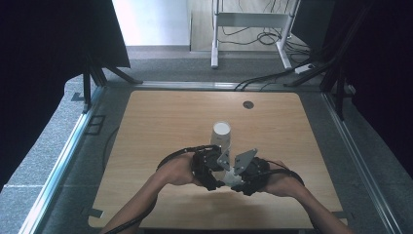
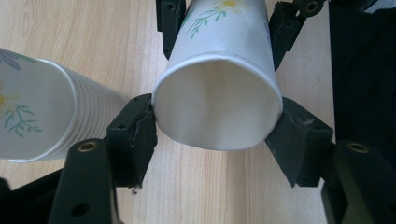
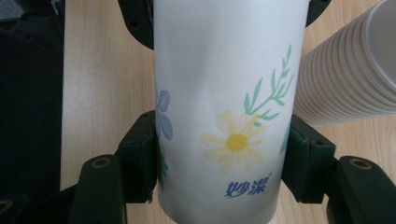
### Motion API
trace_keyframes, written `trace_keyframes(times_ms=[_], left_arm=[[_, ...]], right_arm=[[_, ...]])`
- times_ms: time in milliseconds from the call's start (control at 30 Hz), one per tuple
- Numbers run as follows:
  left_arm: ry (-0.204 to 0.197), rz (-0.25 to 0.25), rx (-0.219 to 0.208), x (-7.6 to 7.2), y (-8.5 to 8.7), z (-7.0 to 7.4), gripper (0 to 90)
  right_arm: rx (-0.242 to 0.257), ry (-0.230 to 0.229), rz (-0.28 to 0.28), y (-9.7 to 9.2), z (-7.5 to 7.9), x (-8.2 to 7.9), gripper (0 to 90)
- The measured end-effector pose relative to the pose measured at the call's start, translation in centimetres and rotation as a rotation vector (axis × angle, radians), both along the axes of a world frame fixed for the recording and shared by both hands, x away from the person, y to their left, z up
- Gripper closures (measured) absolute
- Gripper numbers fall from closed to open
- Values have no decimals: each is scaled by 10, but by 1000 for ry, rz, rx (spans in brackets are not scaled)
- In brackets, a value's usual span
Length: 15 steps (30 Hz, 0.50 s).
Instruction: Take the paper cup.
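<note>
One cup stack (image 1: pixel 221 132) (apparently upright) just beyond tools.

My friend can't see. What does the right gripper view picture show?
A white paper cup with a yellow daisy is squeezed between the two black tongs of the right gripper. A stack of white paper cups sits at the right, on a light wooden table.

Black left gripper (image 1: pixel 210 171) and right gripper (image 1: pixel 243 178), grey three-cornered top plates, black cables, brass-looking screws, bare forearms.
</note>
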<state>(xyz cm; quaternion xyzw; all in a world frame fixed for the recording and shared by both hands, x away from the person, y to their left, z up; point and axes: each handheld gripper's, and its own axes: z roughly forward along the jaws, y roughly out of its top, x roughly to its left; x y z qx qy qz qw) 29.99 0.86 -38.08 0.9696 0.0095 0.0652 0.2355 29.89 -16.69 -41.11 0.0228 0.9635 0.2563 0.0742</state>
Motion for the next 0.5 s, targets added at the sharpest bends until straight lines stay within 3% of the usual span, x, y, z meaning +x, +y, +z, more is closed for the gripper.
trace_keyframes(times_ms=[233, 500], left_arm=[[40, 42, -60, 2, 6, 1, 219], [105, 103, -202, 7, 19, 5, 113]], right_arm=[[49, 18, -19, -3, 3, 0, 373], [133, 33, -35, -12, 9, 0, 372]])
